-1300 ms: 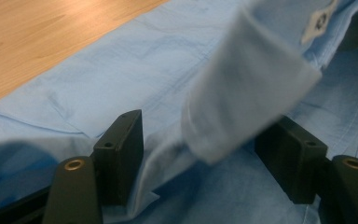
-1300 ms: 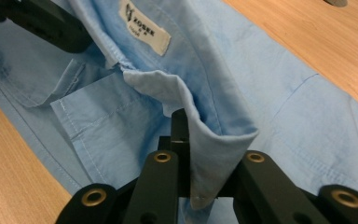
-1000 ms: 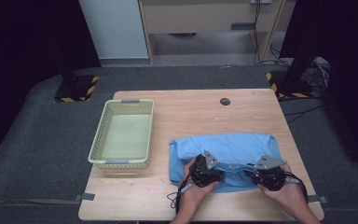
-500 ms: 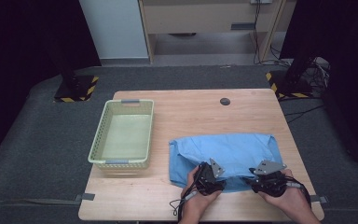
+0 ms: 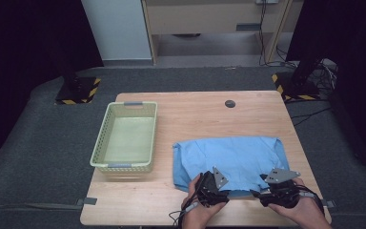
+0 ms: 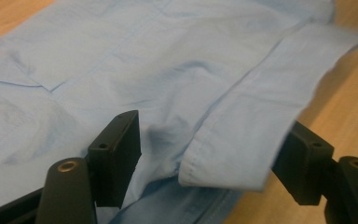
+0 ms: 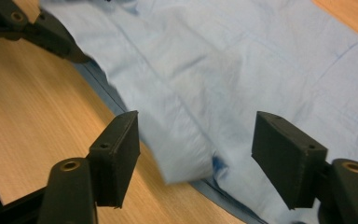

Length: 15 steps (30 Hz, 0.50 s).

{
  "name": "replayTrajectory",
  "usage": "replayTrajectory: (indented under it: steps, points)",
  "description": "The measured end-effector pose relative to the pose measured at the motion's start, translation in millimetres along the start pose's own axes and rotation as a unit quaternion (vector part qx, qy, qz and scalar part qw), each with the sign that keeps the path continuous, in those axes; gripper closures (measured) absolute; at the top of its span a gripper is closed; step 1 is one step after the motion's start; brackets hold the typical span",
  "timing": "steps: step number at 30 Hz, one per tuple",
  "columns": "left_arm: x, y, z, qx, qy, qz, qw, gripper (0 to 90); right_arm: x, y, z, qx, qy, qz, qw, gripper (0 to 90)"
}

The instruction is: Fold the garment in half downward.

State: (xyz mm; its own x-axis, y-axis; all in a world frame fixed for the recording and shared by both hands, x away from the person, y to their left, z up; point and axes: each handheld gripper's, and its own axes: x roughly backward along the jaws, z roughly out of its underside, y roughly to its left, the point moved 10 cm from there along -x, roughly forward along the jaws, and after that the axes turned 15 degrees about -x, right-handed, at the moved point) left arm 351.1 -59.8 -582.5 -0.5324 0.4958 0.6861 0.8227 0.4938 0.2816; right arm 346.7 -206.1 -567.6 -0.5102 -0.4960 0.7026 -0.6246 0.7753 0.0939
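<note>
Blue shirt (image 5: 228, 157): left gripper (image 6: 205, 154) and right gripper (image 7: 196, 154) both spread at its near hem; pinch all layers evenly

Light wooden worktop (image 5: 195, 112) at frame centre. On it: pale green basket (image 5: 125, 138), centre-left, upright; blue shirt (image 5: 228, 160) spread flat, lower right of centre, well apart from the basket; small dark round disc (image 5: 229, 103) near the far edge, upper centre.

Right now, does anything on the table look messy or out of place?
Only the blue shirt: its near hem is turned up in a loose flap, between the open left gripper and right gripper. The basket sits square.
</note>
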Motion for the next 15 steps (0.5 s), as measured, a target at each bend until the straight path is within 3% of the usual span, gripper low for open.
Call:
replayTrajectory:
  steps: [3, 8, 11, 15]
  points:
    - [8.0, -2.6, -4.0, -0.005, -0.007, 0.002, 1.0, 29.2, 2.8, 1.9, -2.8, -0.002, -0.006, 0.0, 1.0, 27.3]
    - [22.1, 1.4, -17.6, 0.006, -0.032, 0.004, 0.9995, 28.6, 4.0, -6.5, -6.1, -0.019, -0.016, 0.014, 0.9996, 21.8]
    - [30.3, 8.9, -24.1, 0.013, -0.047, -0.005, 0.9988, 28.4, 3.3, -13.0, -6.0, -0.033, -0.018, 0.019, 0.9991, 19.1]
    - [22.8, 20.1, -11.0, 0.014, -0.027, -0.019, 0.9994, 28.1, -2.9, -21.2, -4.1, -0.053, -0.013, 0.025, 0.9982, 14.9]
